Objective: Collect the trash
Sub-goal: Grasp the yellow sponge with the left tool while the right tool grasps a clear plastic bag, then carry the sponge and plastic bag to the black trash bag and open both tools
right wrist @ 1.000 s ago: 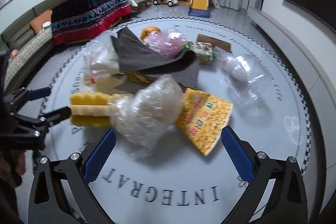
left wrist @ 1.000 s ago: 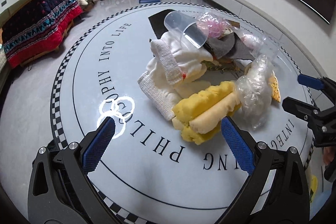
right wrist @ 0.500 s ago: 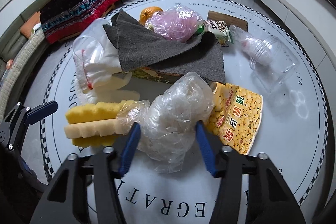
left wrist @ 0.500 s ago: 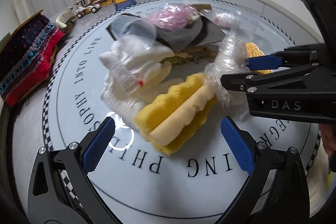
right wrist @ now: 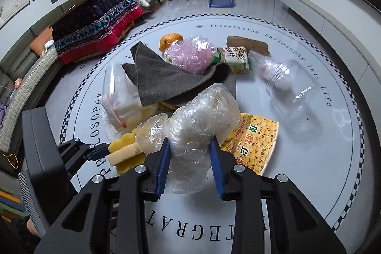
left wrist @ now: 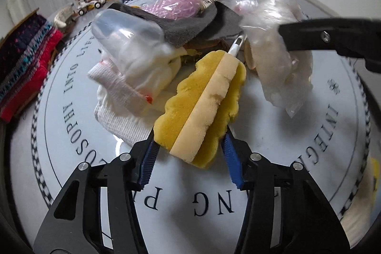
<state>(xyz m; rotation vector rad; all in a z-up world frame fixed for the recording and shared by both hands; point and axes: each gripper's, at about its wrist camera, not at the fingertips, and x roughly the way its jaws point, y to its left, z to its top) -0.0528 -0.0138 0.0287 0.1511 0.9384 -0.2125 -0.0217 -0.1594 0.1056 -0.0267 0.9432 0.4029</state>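
A yellow and cream sponge brush [left wrist: 204, 97] with a white handle lies tilted on the round lettered surface [left wrist: 262, 158]. My left gripper [left wrist: 189, 135] is closing, and its blue pads press the near end of the sponge from both sides. A crumpled clear plastic bag [right wrist: 202, 116] sits between the pads of my right gripper [right wrist: 190, 142], whose jaws are closing and squeeze it. In the left wrist view the same bag [left wrist: 278, 58] hangs at the right under a black finger [left wrist: 321, 35] of the right gripper. The right wrist view shows the sponge [right wrist: 123, 154] at lower left.
The pile behind holds a grey cloth [right wrist: 166, 80], a pink plastic bag [right wrist: 190, 54], a clear jar [right wrist: 290, 87], a yellow snack packet [right wrist: 252, 139], white cloths [left wrist: 133, 77], an orange [right wrist: 170, 41] and cardboard [right wrist: 247, 44]. A blanket-covered table [right wrist: 95, 18] and sofa stand at left.
Both grippers went from wide open to closed. The left came in around the sponge's near end. The right closed on the plastic bag and lifted it a little.
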